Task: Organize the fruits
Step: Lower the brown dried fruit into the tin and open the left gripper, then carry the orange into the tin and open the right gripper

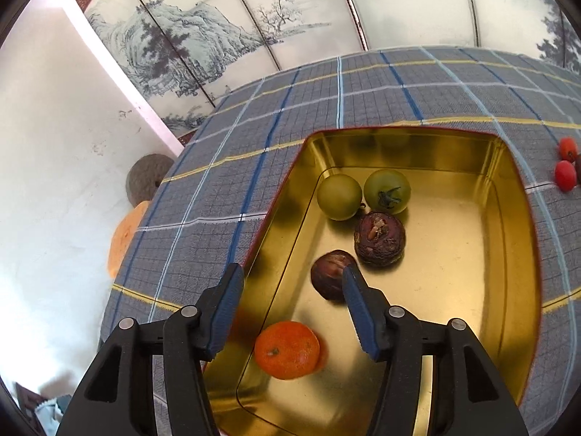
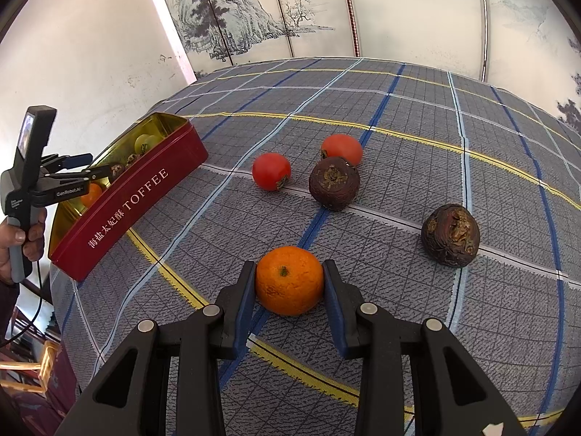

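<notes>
Plaid-clothed desk (image 2: 417, 116): left hand-held gripper (image 1: 290, 272) spread above the tin (image 1: 515, 218), right hand-held gripper (image 2: 288, 279) pinching an orange (image 2: 289, 280), which likely goes to the tin next.

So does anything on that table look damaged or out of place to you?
Nothing is spilled or broken. The dark brown fruits look shrivelled and rough-skinned, two on the cloth and two in the tin. That may be their natural skin. The remaining fruit lies loose on the checked cloth, simply not sorted yet.
</notes>
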### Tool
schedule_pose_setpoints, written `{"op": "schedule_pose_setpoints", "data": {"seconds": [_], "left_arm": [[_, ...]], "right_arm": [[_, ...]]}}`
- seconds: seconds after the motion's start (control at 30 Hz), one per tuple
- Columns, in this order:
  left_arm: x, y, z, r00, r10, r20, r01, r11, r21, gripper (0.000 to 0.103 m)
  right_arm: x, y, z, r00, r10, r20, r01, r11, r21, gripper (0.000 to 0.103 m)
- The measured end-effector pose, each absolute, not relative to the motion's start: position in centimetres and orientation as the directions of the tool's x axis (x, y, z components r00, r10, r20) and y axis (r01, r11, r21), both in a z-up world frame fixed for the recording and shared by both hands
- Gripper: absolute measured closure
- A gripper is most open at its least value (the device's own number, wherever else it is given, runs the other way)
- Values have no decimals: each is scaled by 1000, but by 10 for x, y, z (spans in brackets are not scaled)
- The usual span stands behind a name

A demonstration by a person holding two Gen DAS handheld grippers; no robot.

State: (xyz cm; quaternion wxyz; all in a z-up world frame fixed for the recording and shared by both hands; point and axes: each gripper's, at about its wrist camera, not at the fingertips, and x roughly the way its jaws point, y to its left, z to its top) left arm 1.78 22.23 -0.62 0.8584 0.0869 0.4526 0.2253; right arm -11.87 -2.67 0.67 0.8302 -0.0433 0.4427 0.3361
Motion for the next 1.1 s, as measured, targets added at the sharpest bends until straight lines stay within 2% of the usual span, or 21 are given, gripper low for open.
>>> {"op": "schedule_pose_setpoints", "data": {"seconds": [0.27,0.43,0.77,1.1], "left_arm": [[-13,208,13,529,437,-727,-330,896,299,43],[-34,200,23,547,422,-723,-351,900,260,35],[-55,194,35,560,440,-702,-384,889,251,32],[-68,198,31,552,448,-703,-412,880,237,30]], "right_arm": [[-118,-27,6,393,507,-768,-595,776,209,70],[-119,-26,7,406,493,-769,-592,783,190,70],[-126,-36,10,408,495,-767,-580,790,201,70],[-150,5,62,379,602,-703,-662,707,248,70]]}}
